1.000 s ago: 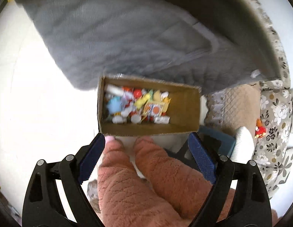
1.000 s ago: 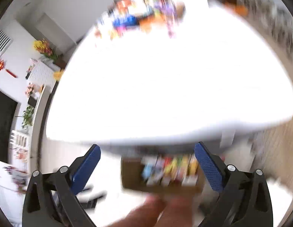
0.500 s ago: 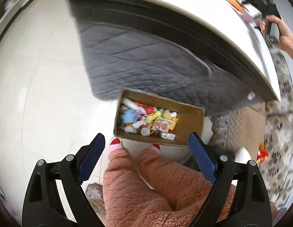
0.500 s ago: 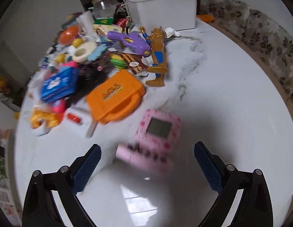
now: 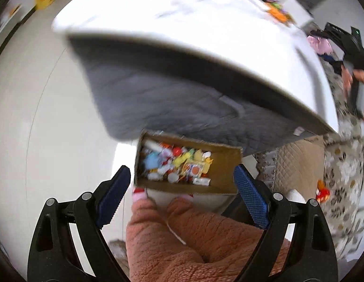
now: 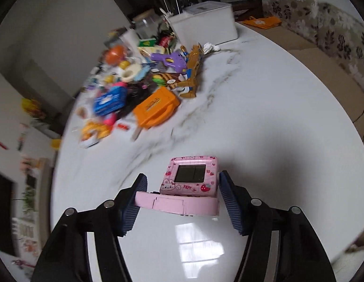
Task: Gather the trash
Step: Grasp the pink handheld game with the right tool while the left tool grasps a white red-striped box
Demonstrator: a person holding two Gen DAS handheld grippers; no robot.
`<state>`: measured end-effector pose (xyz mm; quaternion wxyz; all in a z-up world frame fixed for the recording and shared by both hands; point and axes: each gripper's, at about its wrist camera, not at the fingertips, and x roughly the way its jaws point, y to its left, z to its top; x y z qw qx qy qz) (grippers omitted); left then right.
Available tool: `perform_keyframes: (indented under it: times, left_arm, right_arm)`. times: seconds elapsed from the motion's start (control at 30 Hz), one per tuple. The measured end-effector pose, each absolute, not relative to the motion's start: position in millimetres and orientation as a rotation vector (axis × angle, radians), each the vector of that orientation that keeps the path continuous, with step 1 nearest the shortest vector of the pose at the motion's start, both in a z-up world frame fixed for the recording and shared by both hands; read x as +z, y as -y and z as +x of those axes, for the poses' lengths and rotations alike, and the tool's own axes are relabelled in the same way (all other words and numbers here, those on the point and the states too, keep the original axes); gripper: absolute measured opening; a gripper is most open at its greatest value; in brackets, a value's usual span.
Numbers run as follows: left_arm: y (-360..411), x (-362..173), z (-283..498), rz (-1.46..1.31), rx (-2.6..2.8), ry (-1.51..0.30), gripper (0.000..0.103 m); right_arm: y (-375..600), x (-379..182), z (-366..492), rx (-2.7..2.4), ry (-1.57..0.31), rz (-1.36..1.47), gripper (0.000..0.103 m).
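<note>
Right gripper [image 6: 182,199] low over the white marble bench [image 6: 264,108], jaws narrowed around the pink toy game console [image 6: 190,188]; the left pad looks to touch the console's pink base, the right pad sits just beside its edge, so whether the grip is closed firm I cannot tell. Risk, as I judge it: the console is a hinged, two-part thing, screen half propped up, base flat, and the pads bear on the base only. A pinch off-centre could make it pivot or slip on lifting, or fold shut. The glossy bench gives little friction if it gets pushed instead of gripped. Toy pile [image 6: 144,87] and white bin [image 6: 205,21] well apart, no clutter risk. Left gripper [image 5: 182,199] held off the bench edge, pointing down, jaws wide and empty, above the cardboard box [image 5: 226,164] of small bits on the floor by the person's knees. The carry from bench to box crosses the bench rim; a loose hold could drop the console there.
</note>
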<state>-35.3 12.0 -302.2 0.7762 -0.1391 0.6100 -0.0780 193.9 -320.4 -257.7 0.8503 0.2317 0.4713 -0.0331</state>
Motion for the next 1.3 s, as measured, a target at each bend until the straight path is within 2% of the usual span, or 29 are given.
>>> perform_keyframes:
  times: [0.2,0.4,0.57,0.77,1.0,1.07,1.1,1.2,1.3]
  left_arm:
    - [38,-267,42,-0.265,-0.295,-1.24,0.087]
    - [92,-243,182,-0.369,-0.161,-1.157,0.087]
    - [118,-257,298,-0.494,0.059,-1.239,0.087]
    - [133,-270,370,-0.492,0.319,-1.29,0.087]
    - [140,-295,397,-0.515,0.397,-1.401,0.087]
    - [142,-298,399,-0.509,0.38,-1.422,0.082]
    - [145,-298,401,-0.471,0.382,-1.43,0.074]
    - [147,-295,402,-0.404,0.406,-1.416,0.029]
    - [143,-295,393,-0.416,0.339,-1.413,0.028]
  right_arm:
    - [342,-235,107,-0.049,-0.958,0.53,0.062]
    - [352,-219,64,-0.032,-0.924,0.566,0.062]
    - [351,-208,56,0.01,-0.894,0.552,0.062]
    - [355,-210,53,0.047,-0.892,0.589,0.062]
    - [369,-214,52,0.052,-0.909,0.61,0.062]
    - [373,-213,53,0.05,-0.903,0.613,0.062]
    - [375,-212,53,0.051,-0.899,0.615,0.062]
    - [375,-205,55,0.068,-0.886,0.604,0.062]
    - [372,-198,57,0.084,-0.873,0.585,0.062]
